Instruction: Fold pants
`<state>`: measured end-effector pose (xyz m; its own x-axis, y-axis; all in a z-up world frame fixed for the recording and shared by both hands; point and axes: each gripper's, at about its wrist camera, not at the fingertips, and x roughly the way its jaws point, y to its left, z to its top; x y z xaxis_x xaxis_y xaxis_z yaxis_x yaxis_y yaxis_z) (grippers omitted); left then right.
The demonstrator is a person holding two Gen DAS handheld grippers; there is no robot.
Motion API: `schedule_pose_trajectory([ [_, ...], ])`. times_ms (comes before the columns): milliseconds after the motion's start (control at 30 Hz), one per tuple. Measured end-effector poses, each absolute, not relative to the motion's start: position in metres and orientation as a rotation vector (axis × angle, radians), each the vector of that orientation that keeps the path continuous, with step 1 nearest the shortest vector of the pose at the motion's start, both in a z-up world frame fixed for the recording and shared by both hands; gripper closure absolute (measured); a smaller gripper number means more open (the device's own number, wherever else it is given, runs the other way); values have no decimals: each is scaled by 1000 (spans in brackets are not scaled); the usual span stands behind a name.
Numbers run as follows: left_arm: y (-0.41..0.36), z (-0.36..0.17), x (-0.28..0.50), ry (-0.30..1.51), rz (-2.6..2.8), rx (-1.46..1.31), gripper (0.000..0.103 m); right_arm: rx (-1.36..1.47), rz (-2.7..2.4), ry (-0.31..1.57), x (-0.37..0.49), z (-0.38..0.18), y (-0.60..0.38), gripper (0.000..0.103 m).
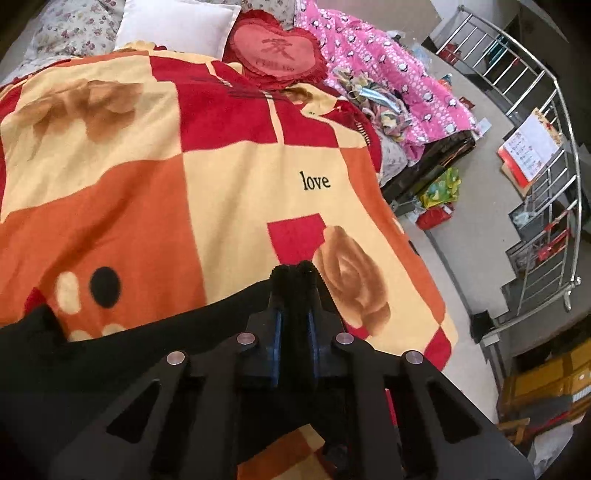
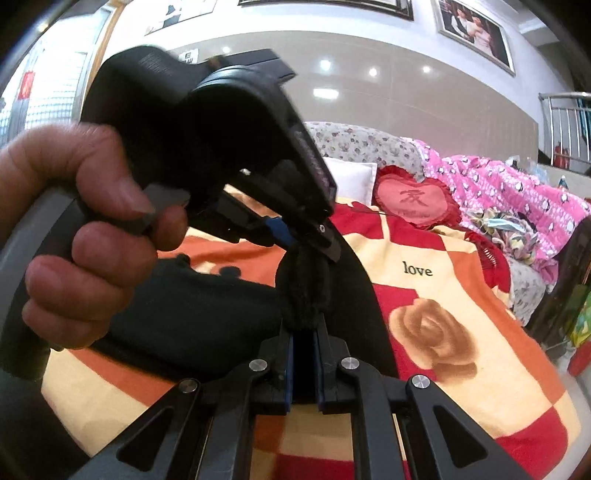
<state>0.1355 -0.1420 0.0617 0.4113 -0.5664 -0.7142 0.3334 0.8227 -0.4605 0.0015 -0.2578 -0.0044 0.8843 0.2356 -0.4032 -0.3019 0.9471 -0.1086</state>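
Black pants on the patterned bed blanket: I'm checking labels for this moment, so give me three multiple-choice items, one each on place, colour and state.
1. Where does the red heart-shaped cushion lie?
A. at the head of the bed beside the white pillow
B. on the floor
C. on the railing

2. What colour is the word "love" on the orange, red and cream blanket?
A. white
B. black
C. pink

3. How is the right gripper?
A. wide open
B. shut on the black pants
C. out of view

Answers: 1 A, cushion touches pillow; 2 B, dark letters; 3 B, fabric bunched between pads.
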Motion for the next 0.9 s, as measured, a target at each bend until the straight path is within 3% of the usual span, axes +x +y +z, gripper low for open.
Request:
schedule_pose_trajectory([
  [567, -8, 69, 102, 922, -516, -219, 93, -189, 462, 377, -15, 1, -128, 95],
  [900, 16, 29, 100, 954, -444, -282, 92, -235, 501, 471, -7, -23, -108, 95],
])
